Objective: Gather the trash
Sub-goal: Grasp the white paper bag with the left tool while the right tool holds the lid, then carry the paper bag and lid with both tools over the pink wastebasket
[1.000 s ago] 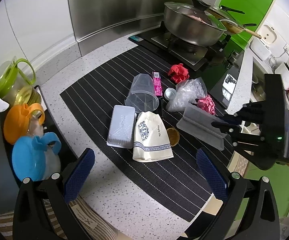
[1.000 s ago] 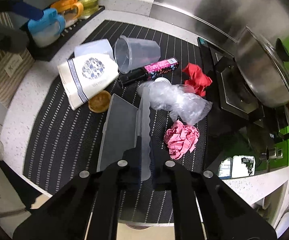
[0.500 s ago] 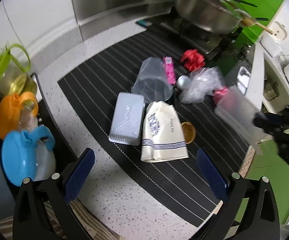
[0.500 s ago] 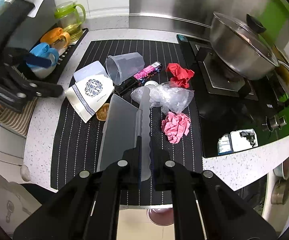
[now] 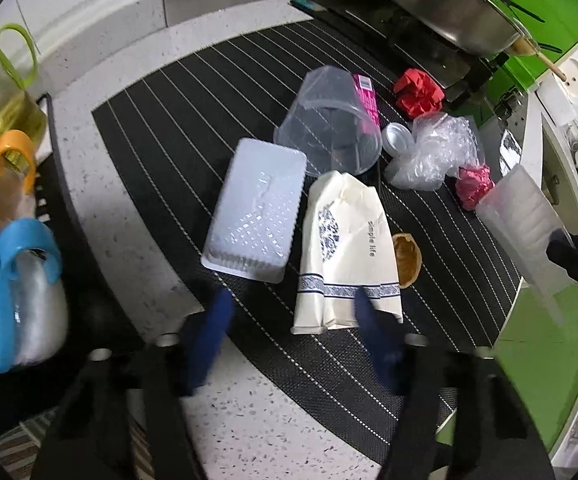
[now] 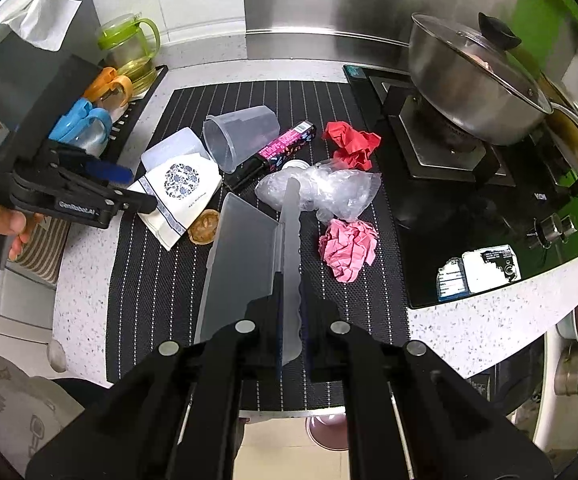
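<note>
My right gripper (image 6: pixel 291 292) is shut on a frosted plastic tray (image 6: pixel 245 264) and holds it above the front of the striped mat (image 6: pixel 157 280); the tray also shows in the left wrist view (image 5: pixel 525 220). My left gripper (image 5: pixel 289 312) is partly closed and empty, over the mat's near edge, just short of the cream paper bag (image 5: pixel 345 248). On the mat lie a white plastic container (image 5: pixel 255 208), a clear cup (image 5: pixel 329 124) on its side, a clear plastic bag (image 5: pixel 433 152), a red paper ball (image 5: pixel 417 92) and a pink paper ball (image 5: pixel 473 186).
A pink box (image 5: pixel 365 96), a small lid (image 5: pixel 397 140) and a brown shell (image 5: pixel 407 260) lie among the trash. Coloured jugs (image 5: pixel 5 280) stand on a rack at left. A steel pot (image 6: pixel 473 80) sits on the stove at right.
My right gripper has lifted the frosted tray up and back from the mat. My left gripper has moved closer to the paper bag and its fingers have narrowed.
</note>
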